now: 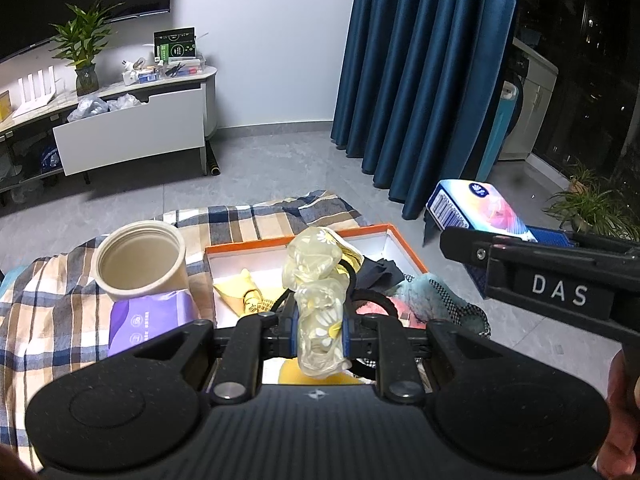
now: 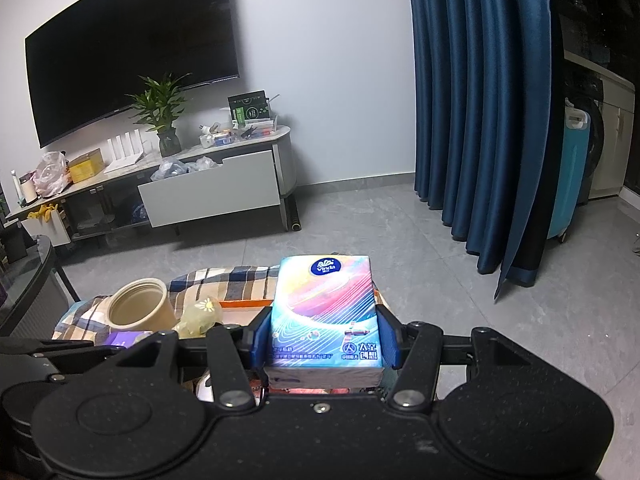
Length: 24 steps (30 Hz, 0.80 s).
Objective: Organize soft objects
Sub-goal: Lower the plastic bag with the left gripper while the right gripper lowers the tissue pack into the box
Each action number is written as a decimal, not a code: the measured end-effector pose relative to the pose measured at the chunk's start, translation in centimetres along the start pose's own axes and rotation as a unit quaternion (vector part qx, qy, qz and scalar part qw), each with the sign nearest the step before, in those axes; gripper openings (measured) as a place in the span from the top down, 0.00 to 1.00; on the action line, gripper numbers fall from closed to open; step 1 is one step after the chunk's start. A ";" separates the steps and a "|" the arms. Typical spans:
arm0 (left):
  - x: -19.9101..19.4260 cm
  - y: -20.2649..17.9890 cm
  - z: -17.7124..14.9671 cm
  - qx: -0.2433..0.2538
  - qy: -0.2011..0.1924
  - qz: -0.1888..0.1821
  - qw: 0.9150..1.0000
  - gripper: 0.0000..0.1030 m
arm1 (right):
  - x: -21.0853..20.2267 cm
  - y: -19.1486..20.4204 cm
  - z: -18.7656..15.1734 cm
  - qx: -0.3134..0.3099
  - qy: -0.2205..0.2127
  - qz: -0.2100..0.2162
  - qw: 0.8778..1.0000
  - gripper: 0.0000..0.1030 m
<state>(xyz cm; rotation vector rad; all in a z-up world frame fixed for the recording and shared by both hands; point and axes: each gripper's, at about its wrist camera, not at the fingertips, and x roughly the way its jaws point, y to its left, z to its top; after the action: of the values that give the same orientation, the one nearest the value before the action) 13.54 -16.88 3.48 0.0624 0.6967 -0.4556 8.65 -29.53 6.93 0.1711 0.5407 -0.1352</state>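
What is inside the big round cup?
The beige cup looks empty: only its bare inner wall and bottom show. The near part of the bottom is hidden by the rim.

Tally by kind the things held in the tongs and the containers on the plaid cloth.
Held soft items: 2, the daisy-print cloth in the left tongs and the tissue pack in the right tongs.
Containers: 2, the beige canister and the orange-rimmed box.
Total: 4

Left claw (image 1: 320, 330) clamps daisy-print cloth (image 1: 318, 280) above orange-rimmed box (image 1: 396, 240).
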 end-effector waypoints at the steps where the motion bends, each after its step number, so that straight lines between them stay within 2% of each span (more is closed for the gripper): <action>1: 0.0 0.0 0.1 0.000 0.000 -0.001 1.000 0.80 | 0.0 0.0 0.0 0.000 0.000 0.000 1.000 0.38; 24: 1.7 0.8 1.7 0.000 0.001 0.007 1.000 0.79 | 2.1 -0.3 0.1 0.001 0.009 0.002 1.000 0.38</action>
<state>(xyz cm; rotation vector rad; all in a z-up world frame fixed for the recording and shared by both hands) 16.04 -17.19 3.68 0.0678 0.6987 -0.4416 10.45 -29.99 5.85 0.1752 0.5587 -0.1310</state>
